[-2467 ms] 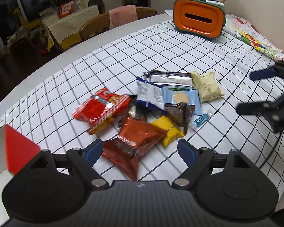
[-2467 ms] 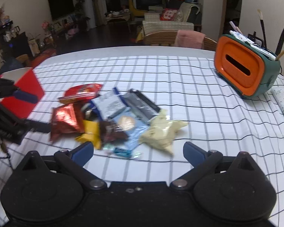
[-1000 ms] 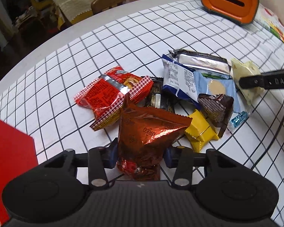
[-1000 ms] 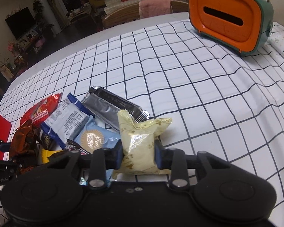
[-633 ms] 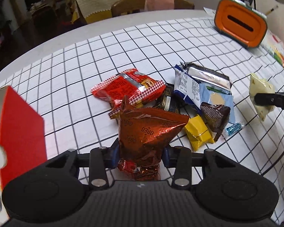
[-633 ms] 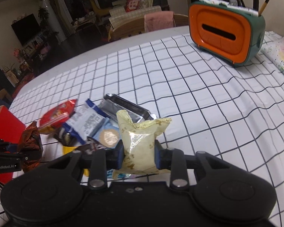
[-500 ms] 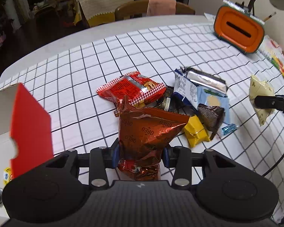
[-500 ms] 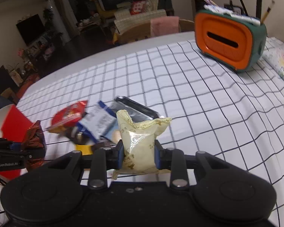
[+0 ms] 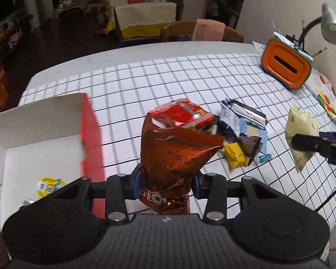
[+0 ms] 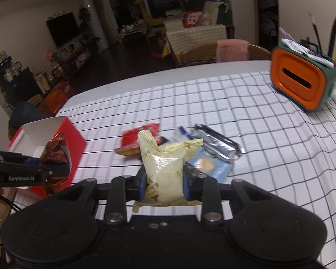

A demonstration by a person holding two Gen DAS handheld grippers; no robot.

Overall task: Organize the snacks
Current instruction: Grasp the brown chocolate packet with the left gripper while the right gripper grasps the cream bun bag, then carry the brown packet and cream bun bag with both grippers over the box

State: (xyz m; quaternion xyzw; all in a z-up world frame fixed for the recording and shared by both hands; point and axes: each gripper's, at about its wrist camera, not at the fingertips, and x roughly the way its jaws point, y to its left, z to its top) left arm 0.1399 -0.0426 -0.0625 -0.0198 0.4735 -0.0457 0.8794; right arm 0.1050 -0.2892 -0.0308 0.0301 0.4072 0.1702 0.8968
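Observation:
My left gripper (image 9: 165, 185) is shut on a copper-brown Oreo packet (image 9: 174, 157) and holds it above the table, beside an open red box (image 9: 90, 134) with white inside walls. A small yellow snack (image 9: 48, 185) lies in the box. My right gripper (image 10: 164, 187) is shut on a pale yellow packet (image 10: 164, 170), which also shows in the left wrist view (image 9: 301, 136). The Oreo packet also shows in the right wrist view (image 10: 56, 157), next to the red box (image 10: 75, 148). A pile of snacks (image 9: 235, 132) lies on the checked tablecloth.
An orange and green pen holder (image 9: 286, 67) stands at the far right of the table, also in the right wrist view (image 10: 302, 83). A grey desk lamp (image 9: 332, 25) is behind it. A chair with a pink cloth (image 9: 209, 30) stands at the far edge.
Both grippers closed on their packets and lifted them off the pile. Both have since moved left toward the red box, whose open inside now shows.

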